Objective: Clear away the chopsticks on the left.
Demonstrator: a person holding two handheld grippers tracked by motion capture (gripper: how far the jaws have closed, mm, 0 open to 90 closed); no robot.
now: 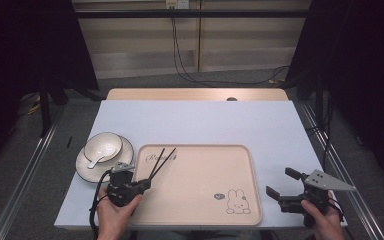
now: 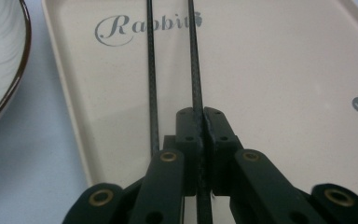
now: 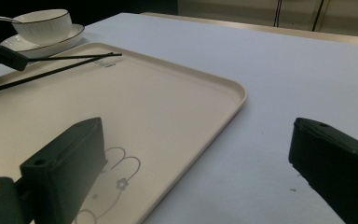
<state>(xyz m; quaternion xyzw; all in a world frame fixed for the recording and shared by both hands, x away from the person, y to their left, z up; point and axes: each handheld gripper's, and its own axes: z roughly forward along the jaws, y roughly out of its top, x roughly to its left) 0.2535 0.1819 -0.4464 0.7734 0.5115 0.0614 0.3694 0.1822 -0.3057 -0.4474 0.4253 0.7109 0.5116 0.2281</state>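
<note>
Chopsticks (image 1: 161,161) over tray (image 1: 240,150); left gripper (image 2: 200,122) fingers clamp one; right gripper (image 1: 286,185) fingers wide, empty.

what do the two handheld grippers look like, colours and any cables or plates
Both are black two-jaw tools. The left gripper has blocky jaws on linkages with brass-coloured pivot rivets and a black cable looping from its body. The right gripper carries a grey three-cornered plate dotted with small holes. No sleeves are visible.

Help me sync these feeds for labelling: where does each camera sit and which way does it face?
High view: above the person's side, looking forward and down on the tray; both hands show.
Left gripper view: rides the left gripper, looking along shut jaws pinching one chopstick.
Right gripper view: rides the open right gripper, facing across the tray toward the bowl.
All share tray and chopsticks.
</note>
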